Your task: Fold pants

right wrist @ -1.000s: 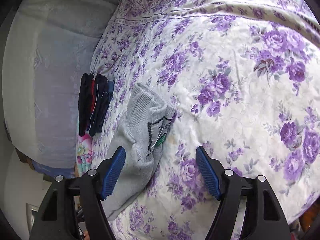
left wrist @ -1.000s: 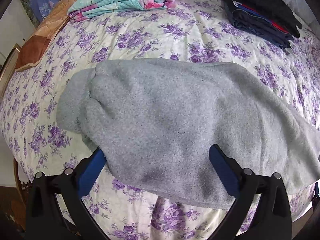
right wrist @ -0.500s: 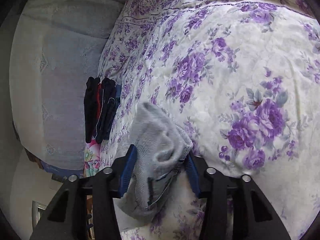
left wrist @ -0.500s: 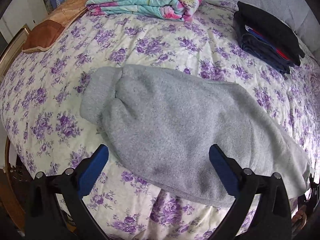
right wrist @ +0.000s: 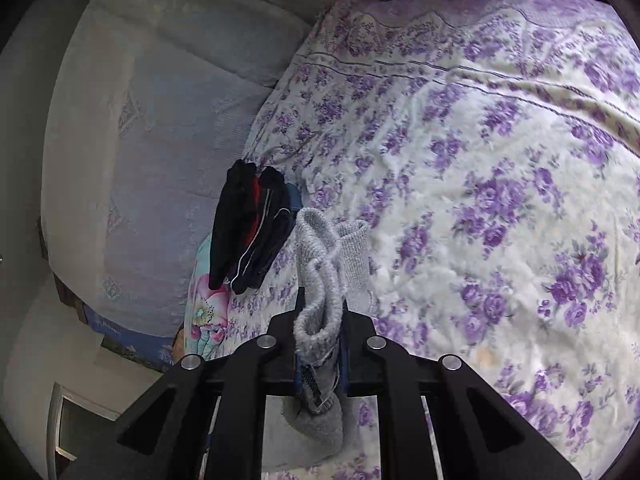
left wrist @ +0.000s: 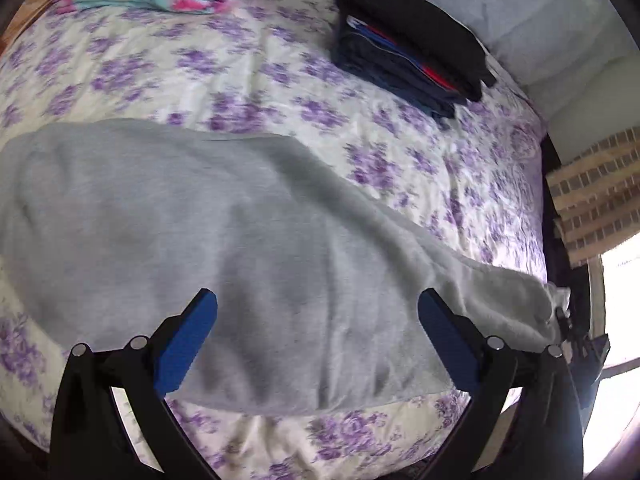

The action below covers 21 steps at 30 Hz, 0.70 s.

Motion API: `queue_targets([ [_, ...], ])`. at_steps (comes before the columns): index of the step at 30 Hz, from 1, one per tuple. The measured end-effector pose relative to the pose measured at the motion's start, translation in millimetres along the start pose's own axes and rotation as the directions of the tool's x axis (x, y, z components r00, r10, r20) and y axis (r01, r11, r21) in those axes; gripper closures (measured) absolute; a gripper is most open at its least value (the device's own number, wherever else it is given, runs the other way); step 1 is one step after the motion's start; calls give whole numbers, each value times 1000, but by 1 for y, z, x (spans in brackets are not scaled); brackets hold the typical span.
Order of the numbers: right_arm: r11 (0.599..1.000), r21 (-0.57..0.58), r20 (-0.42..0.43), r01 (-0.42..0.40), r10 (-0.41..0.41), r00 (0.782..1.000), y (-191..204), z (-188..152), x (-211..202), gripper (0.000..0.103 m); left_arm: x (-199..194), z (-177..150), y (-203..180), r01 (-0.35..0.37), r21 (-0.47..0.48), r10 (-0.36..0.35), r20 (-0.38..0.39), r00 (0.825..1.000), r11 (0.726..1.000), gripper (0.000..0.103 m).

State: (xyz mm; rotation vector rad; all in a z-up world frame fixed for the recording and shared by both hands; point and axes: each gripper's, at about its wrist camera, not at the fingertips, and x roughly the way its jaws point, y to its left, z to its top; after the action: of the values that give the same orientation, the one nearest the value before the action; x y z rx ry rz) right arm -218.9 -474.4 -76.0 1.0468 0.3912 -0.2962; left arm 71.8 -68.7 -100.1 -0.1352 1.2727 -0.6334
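My right gripper (right wrist: 322,308) has just closed on the grey pants' (left wrist: 248,240) ribbed end to lift it for folding; left gripper (left wrist: 316,320) hovers wide above them near the bed's (left wrist: 280,80) edge.

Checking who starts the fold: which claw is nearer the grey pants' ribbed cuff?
Right. The right claw is shut on the ribbed cuff; its jaws have just been closing. The left claw hangs open over the grey pants mid-leg.
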Motion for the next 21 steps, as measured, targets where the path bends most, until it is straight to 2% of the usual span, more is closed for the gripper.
queue_targets([
  [2,999,-43,-7,-20,20,1000,27,-1,4,91,30,2,-35,-24,128,30,-51,998,991,5],
  [5,994,-96,-29,-47,44,999,61,-7,9,91,78,-7,-71,-146,295,182,-96,979,944,5],
  [7,989,-133,-43,-58,53,998,81,-13,14,91,103,-14,-76,-209,340,259,-107,960,917,5],
  [9,984,-161,-64,-72,62,996,98,-20,19,90,116,-20,-79,-271,381,322,-75,944,884,4],
  [10,982,-170,-83,-85,72,994,106,-25,22,90,120,-23,-81,-287,401,333,-48,942,870,4],
  [12,973,-208,-125,-102,77,989,123,-38,32,90,118,-26,-84,-292,416,331,-24,943,861,4],
  [14,956,-277,-150,-94,54,987,140,-52,43,90,107,-23,-78,-270,412,315,-45,948,870,4],
  [15,946,-310,-163,-95,45,986,149,-59,49,90,94,-19,-68,-263,376,295,-30,955,889,4],
  [17,926,-363,-200,-106,34,979,167,-73,67,90,56,-9,-36,-241,259,244,19,969,935,4],
  [19,892,-440,-228,-104,1,974,185,-93,89,90,19,-4,10,-219,112,215,46,975,969,4],
  [21,838,-540,-245,-86,-58,968,200,-119,114,90,-11,-11,55,-177,-34,179,62,982,984,5],
])
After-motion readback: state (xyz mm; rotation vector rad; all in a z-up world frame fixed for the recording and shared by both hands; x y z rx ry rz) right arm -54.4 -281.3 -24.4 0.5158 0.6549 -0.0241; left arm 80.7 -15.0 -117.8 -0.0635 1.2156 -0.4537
